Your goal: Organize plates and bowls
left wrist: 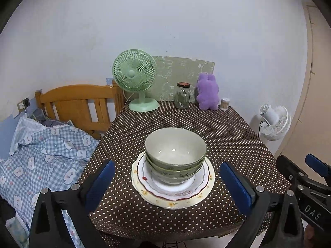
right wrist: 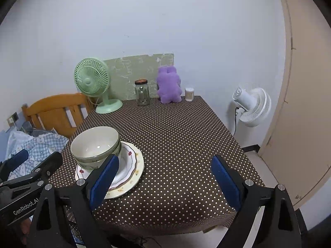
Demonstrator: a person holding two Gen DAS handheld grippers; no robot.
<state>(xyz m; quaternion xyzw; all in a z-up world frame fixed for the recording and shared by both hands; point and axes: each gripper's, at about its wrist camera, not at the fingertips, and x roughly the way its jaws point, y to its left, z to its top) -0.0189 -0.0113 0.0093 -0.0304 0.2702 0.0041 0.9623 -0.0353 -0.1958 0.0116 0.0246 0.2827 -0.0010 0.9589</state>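
Only my left view shows the bed (left wrist: 41, 155). Two nested bowls (left wrist: 175, 155) sit on stacked plates (left wrist: 173, 194); my left tool (left wrist: 167, 188) and right tool (right wrist: 165, 183) gape, empty.

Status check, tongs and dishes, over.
Left tongs open, right tongs open, both empty. Bowls nested on stacked plates. Nothing in the way.

Two bowls (left wrist: 175, 155), two plates (left wrist: 173, 188), two fans (left wrist: 134, 76), one jar (left wrist: 182, 95), one purple toy (left wrist: 207, 92).
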